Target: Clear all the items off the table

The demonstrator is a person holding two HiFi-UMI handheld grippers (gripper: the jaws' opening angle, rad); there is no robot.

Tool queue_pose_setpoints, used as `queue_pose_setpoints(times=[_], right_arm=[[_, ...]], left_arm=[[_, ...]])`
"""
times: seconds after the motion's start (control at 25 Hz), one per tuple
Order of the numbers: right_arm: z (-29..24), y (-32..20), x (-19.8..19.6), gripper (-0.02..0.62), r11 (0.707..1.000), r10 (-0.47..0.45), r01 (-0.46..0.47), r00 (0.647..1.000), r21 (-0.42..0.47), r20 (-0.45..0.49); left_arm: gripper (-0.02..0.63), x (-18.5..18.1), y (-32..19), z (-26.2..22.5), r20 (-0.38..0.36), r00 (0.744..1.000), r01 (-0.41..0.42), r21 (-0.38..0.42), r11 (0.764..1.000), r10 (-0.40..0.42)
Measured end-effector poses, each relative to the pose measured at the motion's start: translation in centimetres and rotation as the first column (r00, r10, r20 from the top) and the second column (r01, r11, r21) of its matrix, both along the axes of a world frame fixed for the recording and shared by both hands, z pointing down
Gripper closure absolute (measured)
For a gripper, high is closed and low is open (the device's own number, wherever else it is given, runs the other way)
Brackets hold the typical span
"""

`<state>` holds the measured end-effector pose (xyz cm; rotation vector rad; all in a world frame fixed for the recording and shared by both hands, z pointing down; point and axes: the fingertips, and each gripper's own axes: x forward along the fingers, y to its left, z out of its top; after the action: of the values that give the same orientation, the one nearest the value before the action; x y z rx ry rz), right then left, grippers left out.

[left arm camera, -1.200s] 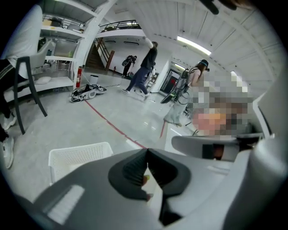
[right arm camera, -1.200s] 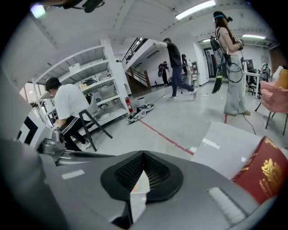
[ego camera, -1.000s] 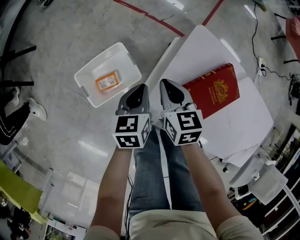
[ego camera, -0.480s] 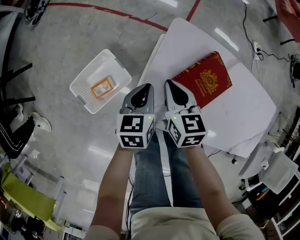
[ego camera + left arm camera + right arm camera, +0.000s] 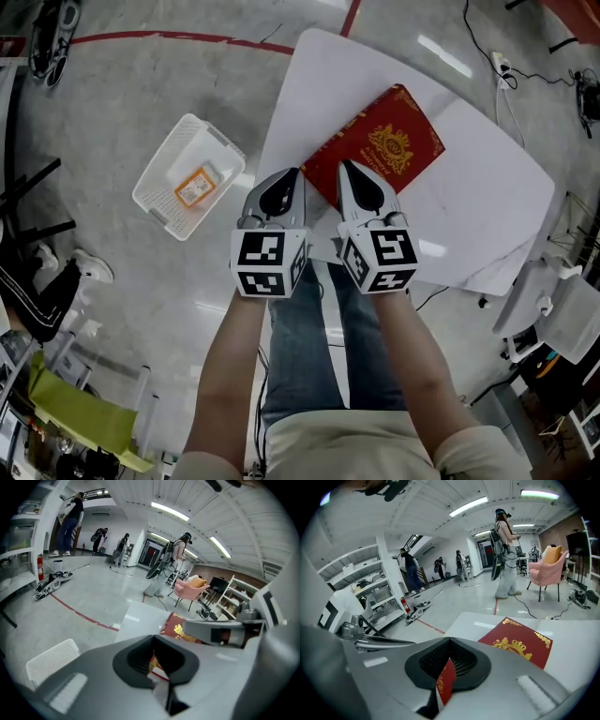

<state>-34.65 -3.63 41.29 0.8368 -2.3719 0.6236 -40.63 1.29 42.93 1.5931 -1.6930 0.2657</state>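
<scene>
A red book (image 5: 380, 150) with a gold crest lies on the white table (image 5: 487, 187). Both grippers hover side by side over the table's near edge. My left gripper (image 5: 284, 176) is shut and empty, its tip just left of the book's near corner. My right gripper (image 5: 354, 169) is shut and empty too, its tip over that near corner. In the left gripper view the book (image 5: 180, 629) shows past the closed jaws (image 5: 153, 637). In the right gripper view the book (image 5: 518, 646) lies ahead and right of the closed jaws (image 5: 450, 639).
A white basket (image 5: 211, 150) stands on the floor left of the table, with an orange packet (image 5: 194, 186) in it. Office chairs (image 5: 553, 319) crowd the table's right side. A red tape line (image 5: 169, 39) crosses the floor. People and a pink armchair (image 5: 551, 566) stand far off.
Both grippers have swung right, away from the basket and toward the table. The book now lies right at their tips. Both stay shut.
</scene>
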Motion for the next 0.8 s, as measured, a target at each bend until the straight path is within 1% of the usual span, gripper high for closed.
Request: queue_pose_setpoints(times=[0.24, 0.56, 0.8], right_arm=[[0.1, -1.6, 3.4, 0.597, 0.997, 0.079, -0.079, 0.997, -0.007, -0.009], [0.3, -3.0, 7.6, 0.597, 0.985, 0.172, -0.172, 0.985, -0.025, -0.018], [0.7, -3.8, 10.3, 0.597, 0.973, 0.227, -0.227, 0.974, -0.037, -0.024]], left_arm=[[0.597, 1.8, -1.8, -0.1, 0.009, 0.997, -0.074, -0.013, 0.997, 0.074], [0.595, 4.0, -3.5, 0.2, 0.016, 0.987, -0.158, -0.045, 0.986, 0.159], [0.539, 5.5, -4.8, 0.6, 0.011, 0.977, -0.213, -0.062, 0.975, 0.214]])
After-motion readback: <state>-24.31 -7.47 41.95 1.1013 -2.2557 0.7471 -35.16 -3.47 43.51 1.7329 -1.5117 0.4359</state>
